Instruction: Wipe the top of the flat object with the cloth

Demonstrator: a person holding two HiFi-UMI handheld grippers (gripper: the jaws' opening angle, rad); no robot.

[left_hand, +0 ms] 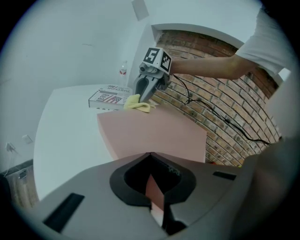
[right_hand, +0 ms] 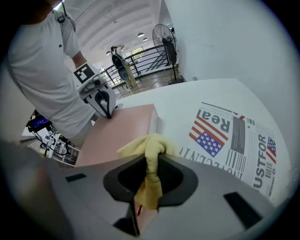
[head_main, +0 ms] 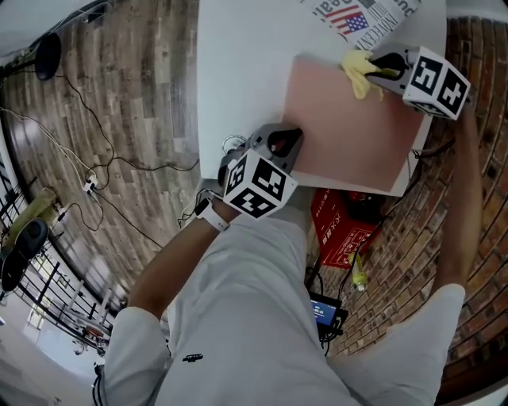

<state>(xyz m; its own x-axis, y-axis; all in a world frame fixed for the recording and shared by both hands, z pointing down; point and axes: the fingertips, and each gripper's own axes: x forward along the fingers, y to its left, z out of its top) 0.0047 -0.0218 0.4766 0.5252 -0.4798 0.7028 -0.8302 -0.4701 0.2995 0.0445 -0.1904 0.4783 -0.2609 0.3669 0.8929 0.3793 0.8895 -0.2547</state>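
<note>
The yellow cloth sits at the far edge of the pink board, close to its far right corner. From there almost the whole top face stretches back toward the person and to the left. Any wiping stroke, as I judge it, has to pull the cloth nearward and leftward across that face.

The right tool is the one placed for this. Its jaws are pressed together on the cloth, with a bunch of it spilling out past their tips onto the board. The right arm reaches well forward along the right side of the desk, and the tool points leftward over the board's far edge.

The left tool is at the opposite, near left corner, diagonally across from the cloth. Its jaws pinch the board's edge, which looks like a steadying hold. The left arm is bent and stays close to the body.

The board lies flat on the desk, its near right part overhanging the desk's edge. A printed box lies just beyond the cloth, apart from the board.
</note>
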